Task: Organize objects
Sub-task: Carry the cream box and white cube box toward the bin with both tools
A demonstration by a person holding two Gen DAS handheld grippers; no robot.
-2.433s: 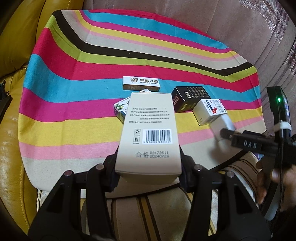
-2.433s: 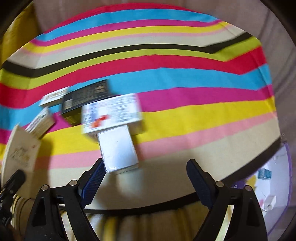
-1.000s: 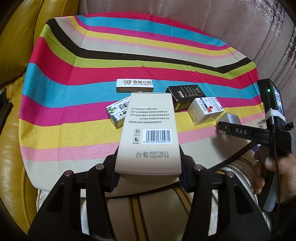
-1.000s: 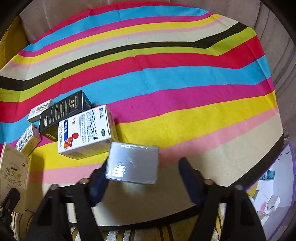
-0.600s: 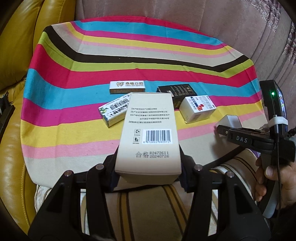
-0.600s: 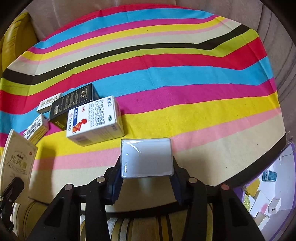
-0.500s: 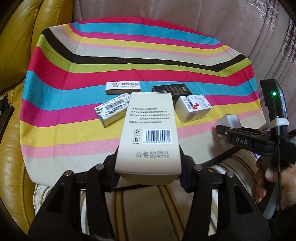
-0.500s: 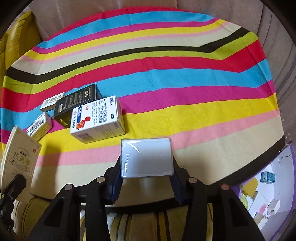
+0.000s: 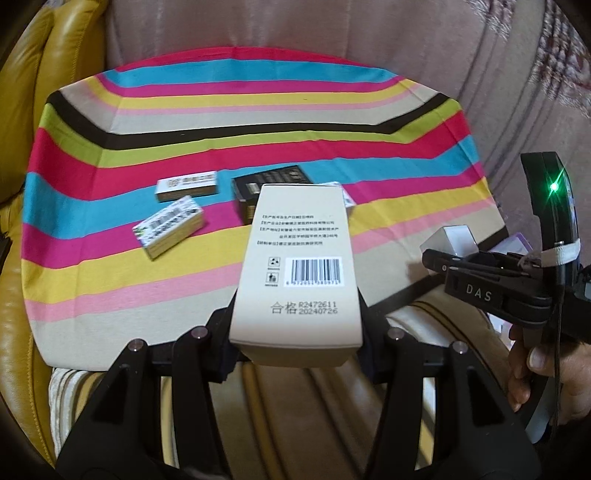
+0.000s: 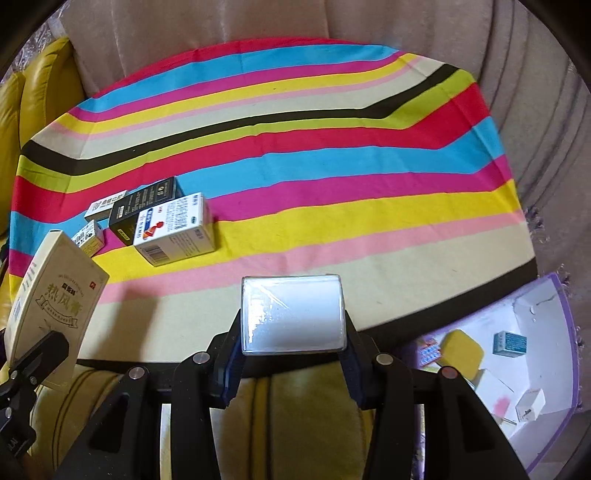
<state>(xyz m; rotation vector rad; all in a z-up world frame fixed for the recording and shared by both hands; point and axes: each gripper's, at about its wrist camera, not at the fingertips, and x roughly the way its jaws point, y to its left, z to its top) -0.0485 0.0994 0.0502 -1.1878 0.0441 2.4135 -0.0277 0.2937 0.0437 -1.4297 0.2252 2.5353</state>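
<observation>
My left gripper (image 9: 297,332) is shut on a tall beige box (image 9: 297,266) with a barcode, held above the near edge of the striped cloth (image 9: 221,125). The beige box also shows in the right wrist view (image 10: 55,291). My right gripper (image 10: 291,354) is shut on a small white plastic-wrapped box (image 10: 291,314), also seen in the left wrist view (image 9: 450,240). On the cloth lie a white-and-blue medicine box (image 10: 173,229), a black box (image 10: 144,206), a slim white box (image 9: 186,184) and a small barcode box (image 9: 170,225).
A purple-rimmed white bin (image 10: 532,354) at the lower right holds several small boxes and a yellow item. A yellow leather sofa arm (image 9: 22,147) runs along the left. Pinkish upholstery (image 9: 295,29) backs the cloth. Striped fabric (image 9: 295,406) lies below the grippers.
My right gripper closed on the white wrapped box and lifted it off the cloth. Both grippers have pulled back and up from the cloth, each holding its box.
</observation>
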